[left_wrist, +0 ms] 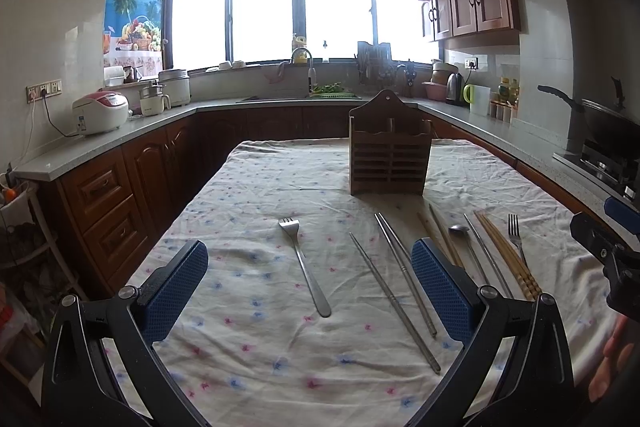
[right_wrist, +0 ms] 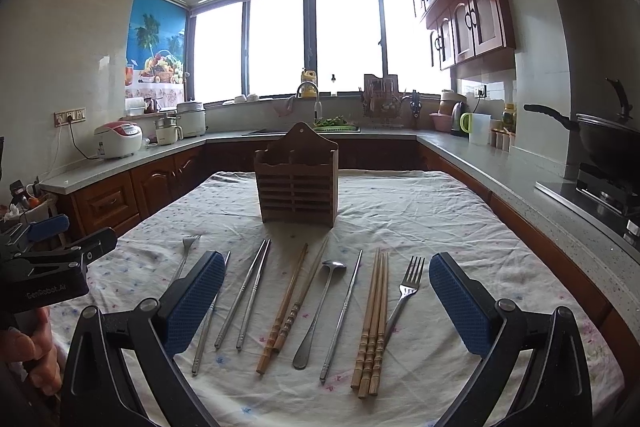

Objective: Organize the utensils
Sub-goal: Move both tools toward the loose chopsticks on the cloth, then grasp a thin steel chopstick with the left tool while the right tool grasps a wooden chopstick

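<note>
Kitchen table cloth (left_wrist: 256,347) carried every utensil; none was stowed. Left view: left gripper (left_wrist: 310,291), jaws wide and empty, before wooden holder (left_wrist: 390,155). Right view: right gripper (right_wrist: 328,301), jaws wide, over chopsticks (right_wrist: 374,323), spoon (right_wrist: 320,311), fork (right_wrist: 404,295) before that holder.

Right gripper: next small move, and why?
Probably lower the right gripper, open and empty, onto the spoon lying between its fingers. Every utensil still lies flat on the cloth, the wooden holder looks empty, and the left gripper is also open.
</note>
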A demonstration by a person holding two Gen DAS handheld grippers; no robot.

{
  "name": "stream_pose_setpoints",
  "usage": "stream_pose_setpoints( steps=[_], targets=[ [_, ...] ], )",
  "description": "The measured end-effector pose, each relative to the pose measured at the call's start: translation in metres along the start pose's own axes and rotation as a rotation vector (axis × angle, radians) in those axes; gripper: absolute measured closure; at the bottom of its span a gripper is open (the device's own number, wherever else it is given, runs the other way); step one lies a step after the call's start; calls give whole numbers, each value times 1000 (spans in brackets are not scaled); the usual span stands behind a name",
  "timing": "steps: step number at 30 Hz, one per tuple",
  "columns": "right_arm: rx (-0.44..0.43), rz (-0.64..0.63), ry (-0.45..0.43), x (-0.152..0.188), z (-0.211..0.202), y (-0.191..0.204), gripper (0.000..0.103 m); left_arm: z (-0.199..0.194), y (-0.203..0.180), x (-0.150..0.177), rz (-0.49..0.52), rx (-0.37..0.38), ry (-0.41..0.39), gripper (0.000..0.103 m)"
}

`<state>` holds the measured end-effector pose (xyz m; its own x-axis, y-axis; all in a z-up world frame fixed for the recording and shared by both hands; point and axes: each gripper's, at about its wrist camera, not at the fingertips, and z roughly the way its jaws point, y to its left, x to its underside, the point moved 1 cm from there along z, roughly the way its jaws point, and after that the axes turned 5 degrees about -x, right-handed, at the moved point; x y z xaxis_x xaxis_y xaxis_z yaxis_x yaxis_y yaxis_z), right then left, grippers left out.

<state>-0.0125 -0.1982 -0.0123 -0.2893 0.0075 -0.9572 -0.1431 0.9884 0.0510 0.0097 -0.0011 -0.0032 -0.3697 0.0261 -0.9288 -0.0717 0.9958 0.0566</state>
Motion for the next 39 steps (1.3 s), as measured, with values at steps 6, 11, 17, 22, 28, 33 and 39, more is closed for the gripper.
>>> stream_pose_setpoints(
  steps=[6,11,17,22,28,33,39],
  targets=[
    [-5,0,24,0,1,-2,0,0,0,1,0,-1,2,0],
    [-11,10,30,1,2,-2,0,1,-1,-4,0,1,10,0],
    [-4,-20,59,2,8,-4,0,19,4,0,-40,33,76,0],
    [-11,2,102,2,16,-9,0,33,3,-3,-64,58,161,0],
    [-28,68,120,1,32,-19,1,64,-5,-8,-44,88,233,1],
    [-40,90,191,-1,49,-28,8,87,-12,-13,-8,101,289,5],
    [-66,149,264,-6,78,-41,32,116,-22,-20,12,140,357,14]
  ],
)
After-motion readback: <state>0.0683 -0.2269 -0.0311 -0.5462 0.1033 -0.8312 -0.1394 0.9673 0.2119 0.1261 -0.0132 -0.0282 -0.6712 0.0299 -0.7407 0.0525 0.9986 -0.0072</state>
